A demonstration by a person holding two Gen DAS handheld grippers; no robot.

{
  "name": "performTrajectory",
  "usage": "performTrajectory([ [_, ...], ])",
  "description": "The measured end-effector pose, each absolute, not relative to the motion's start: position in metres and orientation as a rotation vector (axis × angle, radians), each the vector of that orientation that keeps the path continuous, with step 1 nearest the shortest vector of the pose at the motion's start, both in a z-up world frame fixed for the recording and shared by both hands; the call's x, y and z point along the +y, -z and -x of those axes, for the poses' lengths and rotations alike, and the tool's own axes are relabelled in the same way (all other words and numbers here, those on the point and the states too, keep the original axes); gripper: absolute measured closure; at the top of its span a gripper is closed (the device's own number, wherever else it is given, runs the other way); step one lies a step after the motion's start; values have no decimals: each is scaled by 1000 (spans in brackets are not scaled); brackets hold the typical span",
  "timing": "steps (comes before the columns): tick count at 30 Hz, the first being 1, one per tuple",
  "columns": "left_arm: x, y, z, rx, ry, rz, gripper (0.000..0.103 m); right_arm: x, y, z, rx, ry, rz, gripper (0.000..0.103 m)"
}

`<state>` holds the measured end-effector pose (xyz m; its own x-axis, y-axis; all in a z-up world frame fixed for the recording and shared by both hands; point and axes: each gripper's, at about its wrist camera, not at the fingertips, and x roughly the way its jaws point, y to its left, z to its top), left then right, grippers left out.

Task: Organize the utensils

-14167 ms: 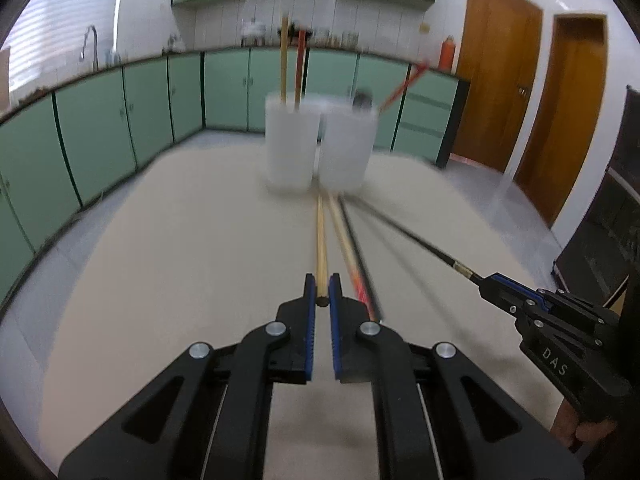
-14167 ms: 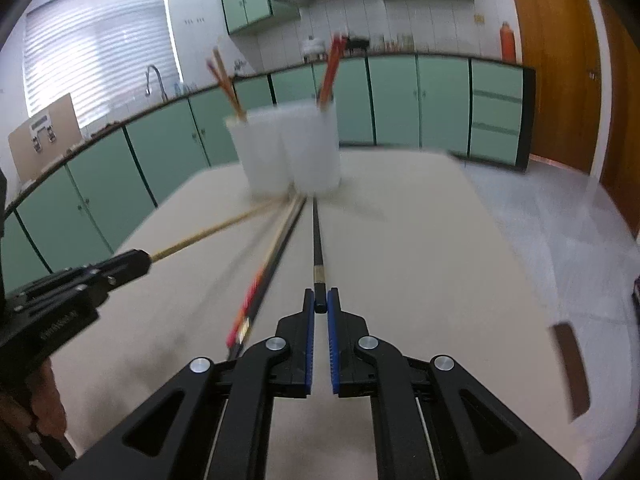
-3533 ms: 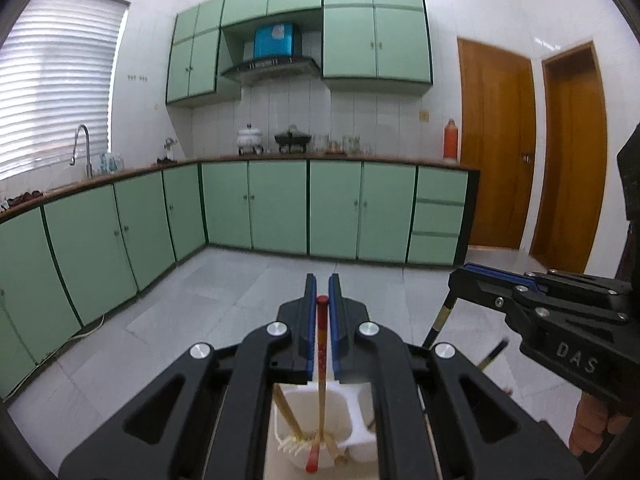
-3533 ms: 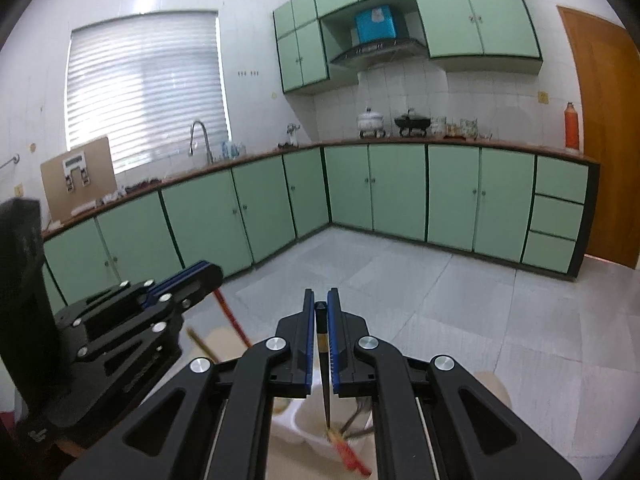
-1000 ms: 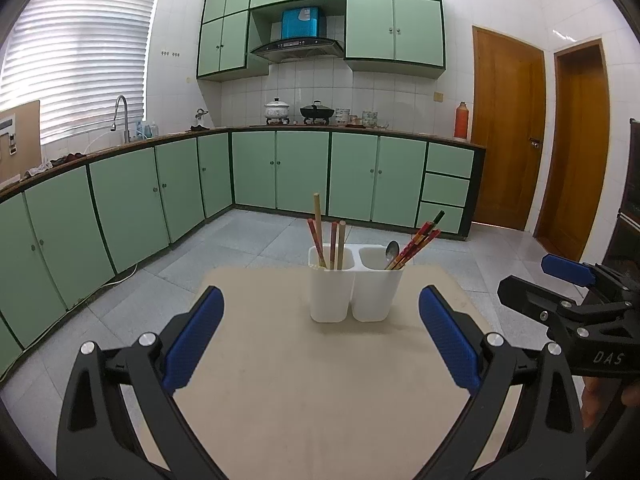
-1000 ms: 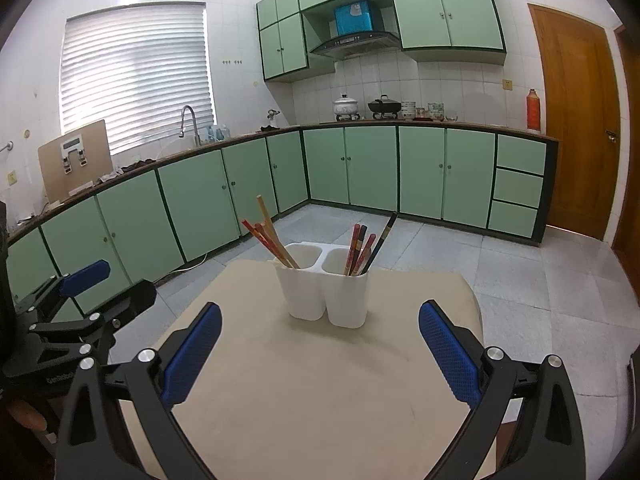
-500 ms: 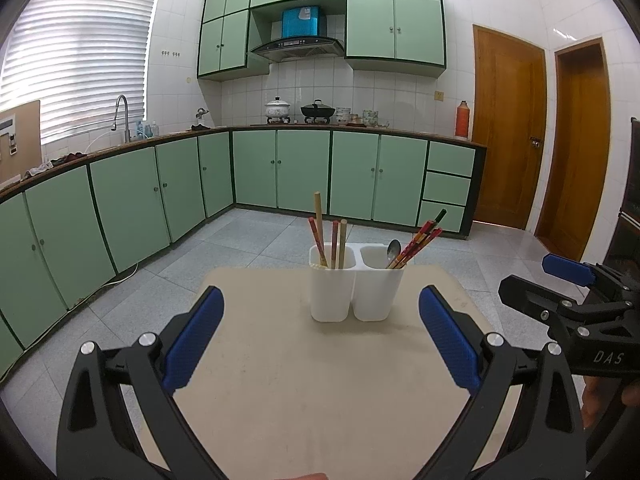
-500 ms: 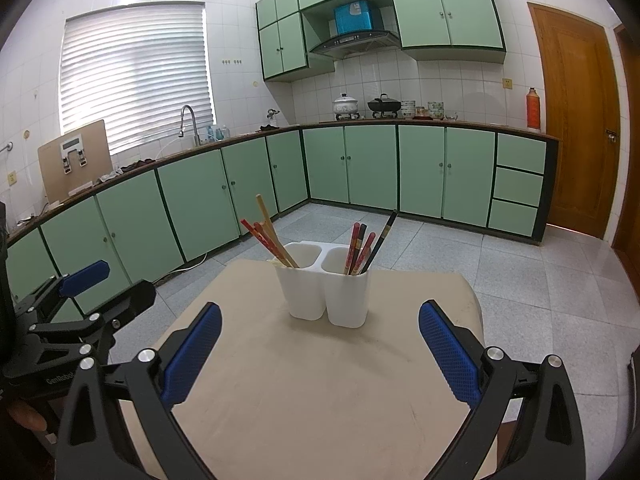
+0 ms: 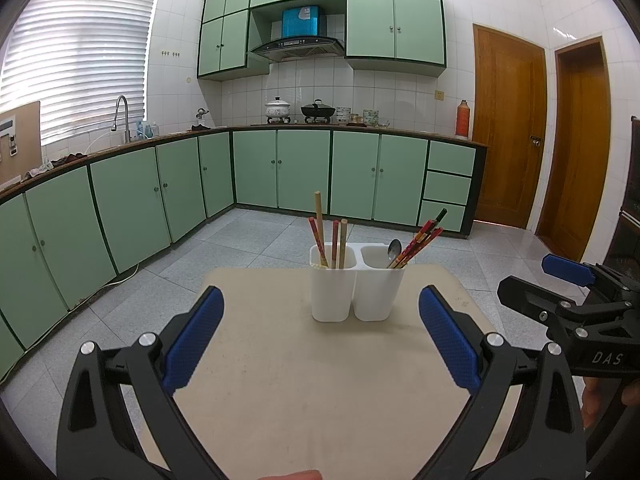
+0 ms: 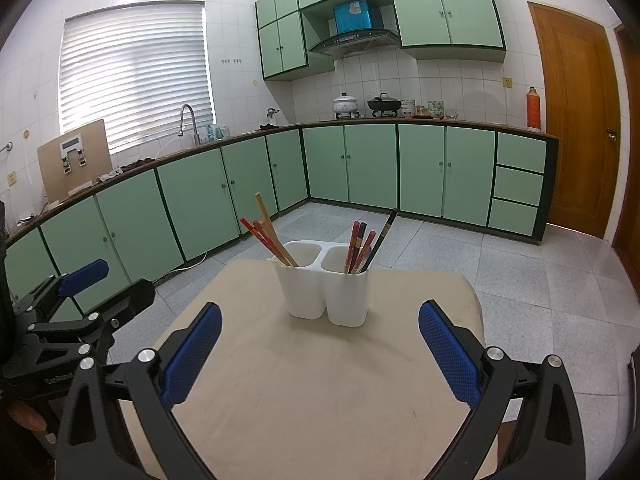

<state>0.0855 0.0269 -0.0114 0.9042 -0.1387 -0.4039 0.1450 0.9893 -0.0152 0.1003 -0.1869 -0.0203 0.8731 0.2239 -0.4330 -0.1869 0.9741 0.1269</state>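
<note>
Chopsticks of pale wood and red lacquer (image 9: 332, 240) stand in the white plastic two-cup holder (image 9: 356, 292), which sits at about 12 o'clock on the beige table (image 9: 304, 392), toward its far edge. In the left wrist view the left cup holds four sticks, nearly upright. The right cup holds a metal spoon (image 9: 393, 249) and a bundle of red and dark chopsticks (image 9: 420, 240) that lean toward 2 o'clock. They lean because the cup is wide and each stick rests on the rim.

The left gripper (image 9: 320, 336) is wide open and holds nothing; its blue pads (image 9: 192, 336) stand far apart at 9 and 3 o'clock of the holder. The right gripper (image 10: 320, 340) is also spread fully and empty, and it is seen from the left camera at 3 o'clock. Both hang back on the near side of the table, well apart from the holder.

I see no loose utensil on the table top, so I judge the sorting is finished or almost finished.

The table surface between the grippers and the holder is bare, so there is free room to approach straight ahead. The far table edge is just behind the holder, so a push forward could slide it off. The leaning sticks at the right cup can catch a finger that comes from that side.
</note>
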Motion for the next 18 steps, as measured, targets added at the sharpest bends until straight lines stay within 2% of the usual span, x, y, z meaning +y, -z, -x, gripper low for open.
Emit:
performTrajectory([
  [18, 28, 12, -86, 420, 148, -11, 8, -186, 22, -102, 466, -216, -81, 6],
])
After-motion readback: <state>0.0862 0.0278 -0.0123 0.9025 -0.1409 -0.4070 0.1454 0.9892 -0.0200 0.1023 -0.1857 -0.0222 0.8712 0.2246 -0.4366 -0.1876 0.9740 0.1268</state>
